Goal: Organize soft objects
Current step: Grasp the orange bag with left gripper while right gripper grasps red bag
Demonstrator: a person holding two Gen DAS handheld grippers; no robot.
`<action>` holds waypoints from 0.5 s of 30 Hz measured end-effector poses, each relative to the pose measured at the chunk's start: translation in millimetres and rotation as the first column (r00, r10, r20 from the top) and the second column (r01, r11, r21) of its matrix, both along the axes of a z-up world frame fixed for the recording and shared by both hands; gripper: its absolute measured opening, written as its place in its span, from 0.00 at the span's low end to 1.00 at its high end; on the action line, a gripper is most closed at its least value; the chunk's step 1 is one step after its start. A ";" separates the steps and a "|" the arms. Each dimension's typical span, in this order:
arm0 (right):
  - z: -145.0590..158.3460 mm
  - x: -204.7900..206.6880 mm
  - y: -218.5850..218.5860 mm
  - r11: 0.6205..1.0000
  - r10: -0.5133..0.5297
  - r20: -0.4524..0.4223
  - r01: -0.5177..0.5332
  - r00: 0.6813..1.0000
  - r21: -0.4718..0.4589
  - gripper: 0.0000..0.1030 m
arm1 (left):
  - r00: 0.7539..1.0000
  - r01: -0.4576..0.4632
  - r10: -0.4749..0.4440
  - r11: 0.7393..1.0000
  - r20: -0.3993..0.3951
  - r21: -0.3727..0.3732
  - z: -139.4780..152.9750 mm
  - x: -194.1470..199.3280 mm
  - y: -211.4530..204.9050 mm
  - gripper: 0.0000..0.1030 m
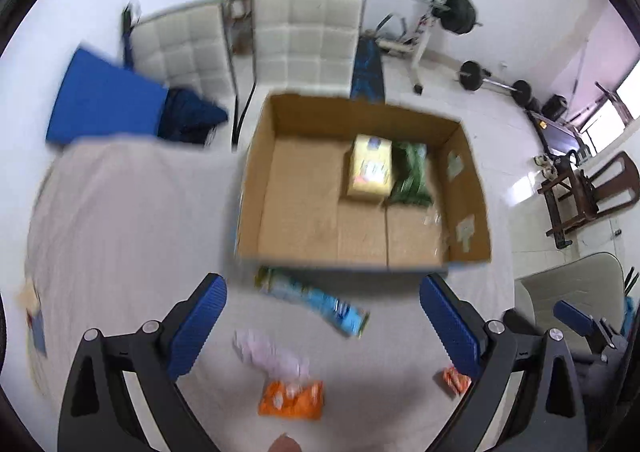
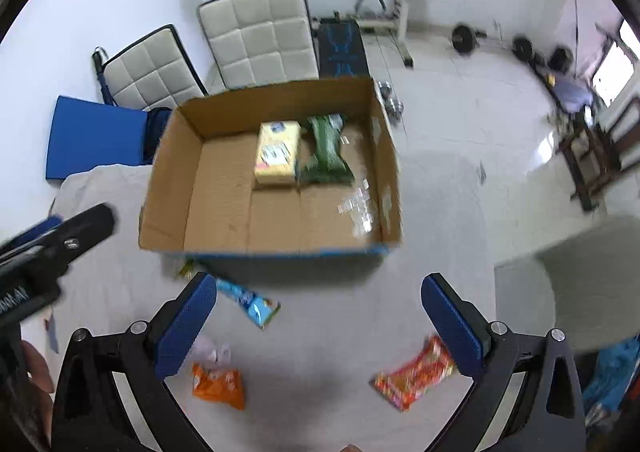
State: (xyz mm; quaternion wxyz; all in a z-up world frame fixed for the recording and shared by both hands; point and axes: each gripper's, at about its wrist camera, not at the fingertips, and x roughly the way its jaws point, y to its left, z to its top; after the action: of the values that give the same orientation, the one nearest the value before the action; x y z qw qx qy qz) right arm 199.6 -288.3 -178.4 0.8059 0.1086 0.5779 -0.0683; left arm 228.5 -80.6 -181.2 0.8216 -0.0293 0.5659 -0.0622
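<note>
Both grippers, left (image 1: 322, 322) and right (image 2: 316, 318), gape empty; blue pack (image 2: 248, 302) lies just ahead of your left gripper, long axis diagonal, near the box (image 2: 280, 248).

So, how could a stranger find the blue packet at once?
Find the open cardboard box on the white cloth. Just outside its near wall lies the long light-blue packet. The other loose packets nearby are orange or red-orange.
</note>
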 end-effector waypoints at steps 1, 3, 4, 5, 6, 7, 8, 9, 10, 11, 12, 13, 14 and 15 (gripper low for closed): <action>-8.8 -8.2 -9.1 1.000 -0.026 -0.023 0.026 0.999 0.017 1.00 | 0.999 -0.025 0.025 1.000 -0.033 -0.004 -11.2 -9.4 5.7 0.96; -34.5 -30.5 -31.5 0.995 -0.090 -0.084 0.094 0.992 0.035 1.00 | 0.990 -0.079 0.076 0.997 -0.117 -0.026 -40.9 -26.6 17.3 0.96; -46.9 -38.2 -41.2 0.991 -0.121 -0.114 0.125 0.986 0.036 1.00 | 0.978 -0.119 0.110 0.992 -0.177 -0.043 -61.3 -35.3 24.0 0.96; -62.0 -47.4 -51.0 0.986 -0.153 -0.151 0.161 0.977 0.042 1.00 | 0.965 -0.153 0.137 0.987 -0.222 -0.054 -77.4 -42.1 29.1 0.96; -83.2 -58.0 -63.1 0.977 -0.192 -0.199 0.206 0.961 0.052 1.00 | 0.949 -0.189 0.167 0.980 -0.267 -0.058 -94.8 -50.4 35.1 0.96; -97.0 -64.3 -69.9 0.970 -0.217 -0.229 0.236 0.949 0.057 1.00 | 0.935 -0.215 0.188 0.975 -0.299 -0.060 -106.2 -56.0 40.3 0.96; -113.0 -70.9 -78.1 0.960 -0.247 -0.263 0.273 0.933 0.067 1.00 | 0.917 -0.251 0.216 0.966 -0.336 -0.062 -121.2 -62.7 45.9 0.96; -128.9 -77.6 -85.3 0.947 -0.276 -0.292 0.310 0.916 0.077 1.00 | 0.898 -0.283 0.242 0.957 -0.367 -0.062 -135.0 -69.6 50.8 0.96; -142.1 -83.1 -91.4 0.936 -0.305 -0.315 0.345 0.899 0.077 1.00 | 0.877 -0.312 0.266 0.949 -0.399 -0.055 -148.5 -76.1 55.3 0.96; -155.0 -87.8 -96.5 0.924 -0.332 -0.333 0.376 0.882 0.075 1.00 | 0.861 -0.330 0.279 0.943 -0.426 -0.050 -159.2 -81.2 58.3 0.96; -168.6 -91.9 -102.3 0.910 -0.359 -0.349 0.408 0.866 0.078 1.00 | 0.848 -0.342 0.287 0.939 -0.445 -0.046 -166.9 -85.9 60.2 0.96; -174.9 -93.8 -104.9 0.903 -0.373 -0.356 0.424 0.857 0.074 1.00 | 0.833 -0.358 0.301 0.933 -0.464 -0.038 -174.5 -91.6 62.3 0.96; -183.3 -95.5 -108.3 0.894 -0.395 -0.365 0.443 0.843 0.057 1.00 | 0.822 -0.373 0.312 0.927 -0.476 -0.037 -180.6 -95.9 65.2 0.96; -190.3 -96.6 -111.0 0.886 -0.411 -0.369 0.460 0.833 0.052 1.00 | 0.808 -0.395 0.323 0.918 -0.493 -0.045 -187.9 -100.0 68.7 0.96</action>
State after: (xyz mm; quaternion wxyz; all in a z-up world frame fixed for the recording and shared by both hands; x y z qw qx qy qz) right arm 103.0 -399.3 -368.7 0.6443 0.2795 0.6744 -0.2279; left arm 128.5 -11.9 -369.1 0.6495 -0.2100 0.7281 0.0626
